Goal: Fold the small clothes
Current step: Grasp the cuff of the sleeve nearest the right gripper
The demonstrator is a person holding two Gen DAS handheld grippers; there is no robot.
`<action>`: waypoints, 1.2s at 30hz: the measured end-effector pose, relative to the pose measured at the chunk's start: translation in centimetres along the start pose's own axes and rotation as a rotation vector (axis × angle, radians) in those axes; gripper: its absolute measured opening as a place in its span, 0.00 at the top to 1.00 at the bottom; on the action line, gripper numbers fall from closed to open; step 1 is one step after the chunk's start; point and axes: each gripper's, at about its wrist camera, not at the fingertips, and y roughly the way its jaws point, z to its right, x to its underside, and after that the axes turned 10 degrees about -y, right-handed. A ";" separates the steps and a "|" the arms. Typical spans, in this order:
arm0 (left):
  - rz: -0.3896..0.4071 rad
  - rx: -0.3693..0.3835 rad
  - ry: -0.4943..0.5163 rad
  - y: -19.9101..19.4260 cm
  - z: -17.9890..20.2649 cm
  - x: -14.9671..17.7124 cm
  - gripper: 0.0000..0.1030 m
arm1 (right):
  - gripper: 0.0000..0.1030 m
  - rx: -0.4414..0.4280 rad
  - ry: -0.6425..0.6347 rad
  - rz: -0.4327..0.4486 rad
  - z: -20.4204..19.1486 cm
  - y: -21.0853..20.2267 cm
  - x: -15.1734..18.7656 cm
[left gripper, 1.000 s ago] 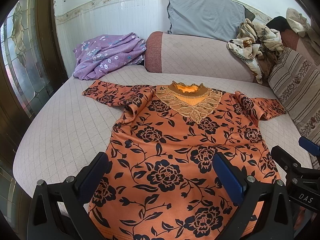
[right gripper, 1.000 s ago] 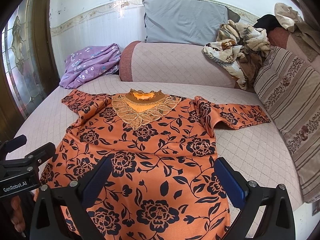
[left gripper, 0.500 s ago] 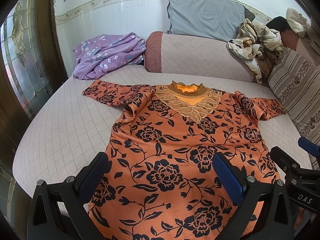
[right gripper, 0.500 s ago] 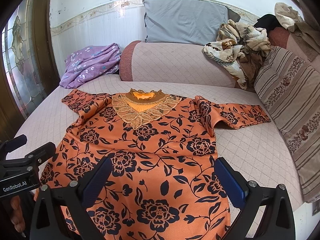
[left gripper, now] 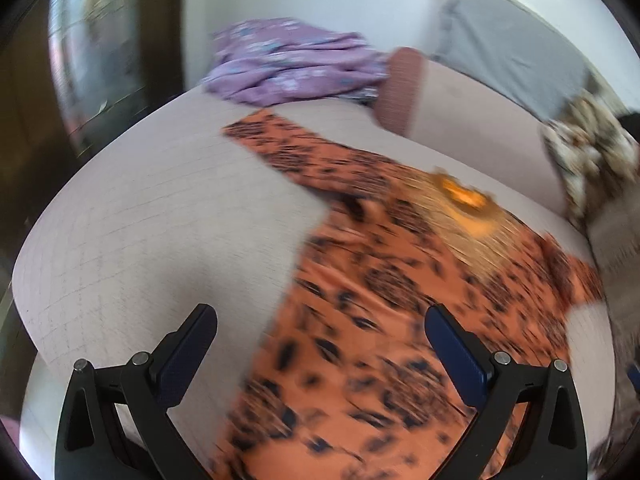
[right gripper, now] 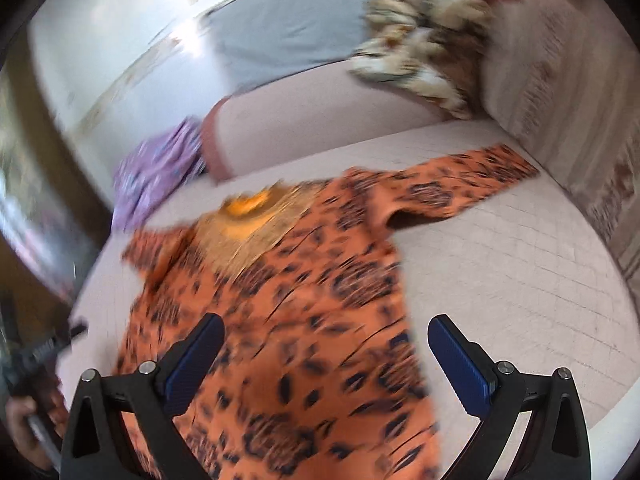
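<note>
An orange top with black flowers (left gripper: pixel 380 320) lies flat on the pink quilted bed, its lace collar (left gripper: pixel 464 200) toward the far side. Both views are motion-blurred. My left gripper (left gripper: pixel 320 344) is open and empty above the top's left side edge; its left sleeve (left gripper: pixel 280 148) stretches away ahead. My right gripper (right gripper: pixel 326 354) is open and empty above the top's right side edge (right gripper: pixel 404 320); the right sleeve (right gripper: pixel 460 184) reaches to the far right. The left gripper (right gripper: pixel 44 352) shows blurred at the right wrist view's left edge.
A purple flowered cloth (left gripper: pixel 292 64) lies at the bed's far left. A pink bolster (left gripper: pixel 460 112) and grey pillow (left gripper: pixel 500 40) stand behind. A beige patterned heap (right gripper: pixel 424 40) and a striped cushion (right gripper: pixel 568 92) are at the right. Bare quilt (left gripper: pixel 160 232) flanks the top.
Both grippers have swung apart, the left one toward the top's left edge and the right one toward its right edge. Both views are now blurred and tilted. The top has not moved.
</note>
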 end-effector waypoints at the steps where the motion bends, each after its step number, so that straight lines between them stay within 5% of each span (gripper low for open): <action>1: 0.007 -0.022 -0.017 0.8 -1.0 -0.7 0.00 | 0.00 0.000 0.065 0.012 2.6 0.3 -0.7; 7: 0.032 -0.156 -0.110 6.3 -5.9 -4.9 0.00 | 0.00 0.005 0.454 0.029 17.3 5.5 -4.2; 11: 0.051 -0.253 -0.165 9.7 -8.7 -6.7 0.00 | 0.01 0.022 0.559 0.023 23.5 10.1 -6.9; 17: 0.010 -0.344 -0.218 14.1 -11.6 -6.7 0.00 | 0.17 0.080 0.611 0.001 29.2 16.5 -10.1; 26: 0.018 -0.344 -0.232 14.3 -12.4 -6.4 0.00 | 0.21 0.239 0.598 -0.054 32.4 22.6 -13.0; 29: 0.015 -0.348 -0.231 14.5 -12.3 -6.4 0.00 | 0.46 0.327 0.549 -0.119 32.6 23.8 -14.1; 31: 0.015 -0.344 -0.234 14.4 -12.3 -6.4 0.00 | 0.96 0.358 0.534 -0.138 32.9 23.8 -14.7; 36: 0.014 -0.341 -0.241 14.4 -12.4 -6.4 0.00 | 0.96 0.251 0.423 -0.013 29.6 20.1 -18.6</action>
